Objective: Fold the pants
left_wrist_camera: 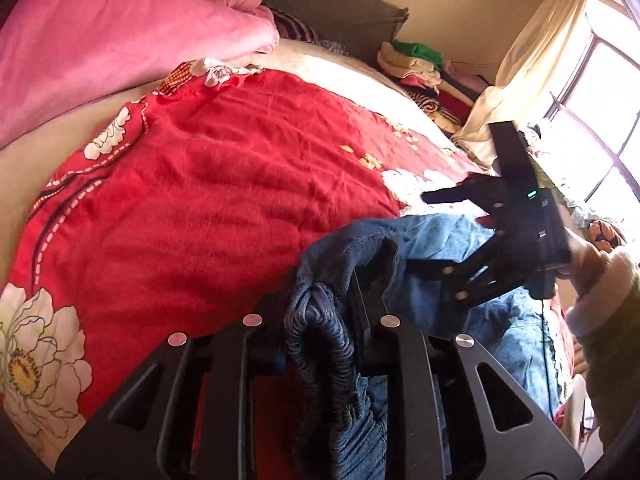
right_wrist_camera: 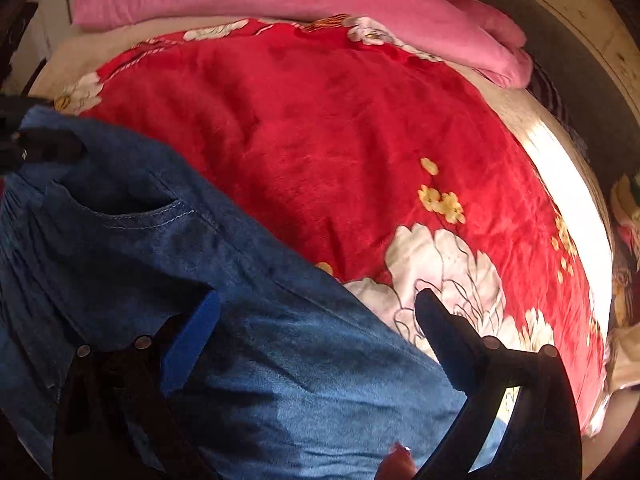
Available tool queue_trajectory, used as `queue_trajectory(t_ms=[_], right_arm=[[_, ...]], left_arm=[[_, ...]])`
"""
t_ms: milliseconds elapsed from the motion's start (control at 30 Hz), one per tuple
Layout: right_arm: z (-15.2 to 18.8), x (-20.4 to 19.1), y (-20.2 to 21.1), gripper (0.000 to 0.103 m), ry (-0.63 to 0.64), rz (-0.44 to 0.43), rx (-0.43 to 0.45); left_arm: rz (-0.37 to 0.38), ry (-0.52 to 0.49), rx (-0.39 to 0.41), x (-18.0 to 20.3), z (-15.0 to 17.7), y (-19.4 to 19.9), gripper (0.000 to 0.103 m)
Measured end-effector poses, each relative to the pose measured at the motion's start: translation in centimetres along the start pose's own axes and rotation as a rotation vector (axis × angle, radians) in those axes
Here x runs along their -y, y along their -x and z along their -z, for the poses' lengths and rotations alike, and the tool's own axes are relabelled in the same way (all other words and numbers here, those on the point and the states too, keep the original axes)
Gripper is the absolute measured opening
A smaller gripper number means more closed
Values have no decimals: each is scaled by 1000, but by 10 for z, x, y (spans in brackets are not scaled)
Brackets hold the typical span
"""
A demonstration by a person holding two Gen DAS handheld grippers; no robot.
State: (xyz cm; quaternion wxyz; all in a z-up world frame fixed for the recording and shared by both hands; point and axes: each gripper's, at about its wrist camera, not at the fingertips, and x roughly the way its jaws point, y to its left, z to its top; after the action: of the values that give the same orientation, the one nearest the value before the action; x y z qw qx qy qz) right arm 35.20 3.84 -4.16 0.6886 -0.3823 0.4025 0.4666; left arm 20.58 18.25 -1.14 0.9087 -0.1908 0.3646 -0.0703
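Note:
Blue denim pants (right_wrist_camera: 160, 240) lie bunched at the near edge of a red flowered blanket (right_wrist_camera: 320, 120). My left gripper (left_wrist_camera: 320, 296) is shut on the pants' gathered elastic waistband (left_wrist_camera: 332, 344), which bulges up between its fingers. My right gripper (right_wrist_camera: 316, 320) hangs open just over the paler denim, one finger with a blue pad (right_wrist_camera: 192, 336) on the cloth and the other out over a white flower. Its pads do not press the fabric. In the left wrist view the right gripper (left_wrist_camera: 424, 232) hovers above the light blue cloth at the right, in a hand with a fleecy cuff (left_wrist_camera: 596, 300).
The red blanket (left_wrist_camera: 200, 180) covers a bed. A pink duvet (left_wrist_camera: 100, 40) is heaped along its far side. A stack of folded clothes (left_wrist_camera: 420, 68) sits by the headboard, with a curtain and bright window (left_wrist_camera: 600, 100) on the right.

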Motion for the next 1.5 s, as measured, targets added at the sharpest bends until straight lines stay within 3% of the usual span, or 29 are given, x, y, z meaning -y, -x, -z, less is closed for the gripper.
queue_trajectory(t_ms=[33, 67, 133, 233, 400, 533, 700, 800, 1100, 1300, 1400, 1500], right_arm=[[-2, -2, -1, 54, 4, -39, 0], [-2, -4, -1, 49, 9, -50, 4], [-1, -9, 7, 23, 11, -63, 30], [8, -9, 30, 7, -71, -45, 104], [33, -21, 84, 6, -148, -2, 197], [55, -41, 124, 6, -222, 29, 251], [93, -78, 163, 6, -298, 1, 320], [114, -106, 175, 6, -311, -27, 348], [164, -181, 167, 6, -359, -99, 328], [188, -212, 149, 7, -388, -99, 306], [197, -215, 136, 10, -442, -130, 308], [201, -218, 129, 10, -471, -128, 309]], left_arm=[[3, -4, 4, 1, 0, 1, 14], [5, -10, 7, 2, -1, 1, 14], [7, -24, 15, 4, -1, 2, 14], [-2, -25, 19, 1, -1, 4, 14], [20, -71, 49, 7, 0, 17, 14], [52, -182, 79, 29, 4, 37, 15], [78, -337, 111, 57, 21, 64, 16], [98, -385, 91, 65, 41, 78, 17], [128, -459, -6, 72, 113, 104, 21], [111, -528, -69, 78, 144, 109, 32], [54, -502, -92, 74, 150, 104, 51], [40, -474, -94, 70, 153, 105, 52]])
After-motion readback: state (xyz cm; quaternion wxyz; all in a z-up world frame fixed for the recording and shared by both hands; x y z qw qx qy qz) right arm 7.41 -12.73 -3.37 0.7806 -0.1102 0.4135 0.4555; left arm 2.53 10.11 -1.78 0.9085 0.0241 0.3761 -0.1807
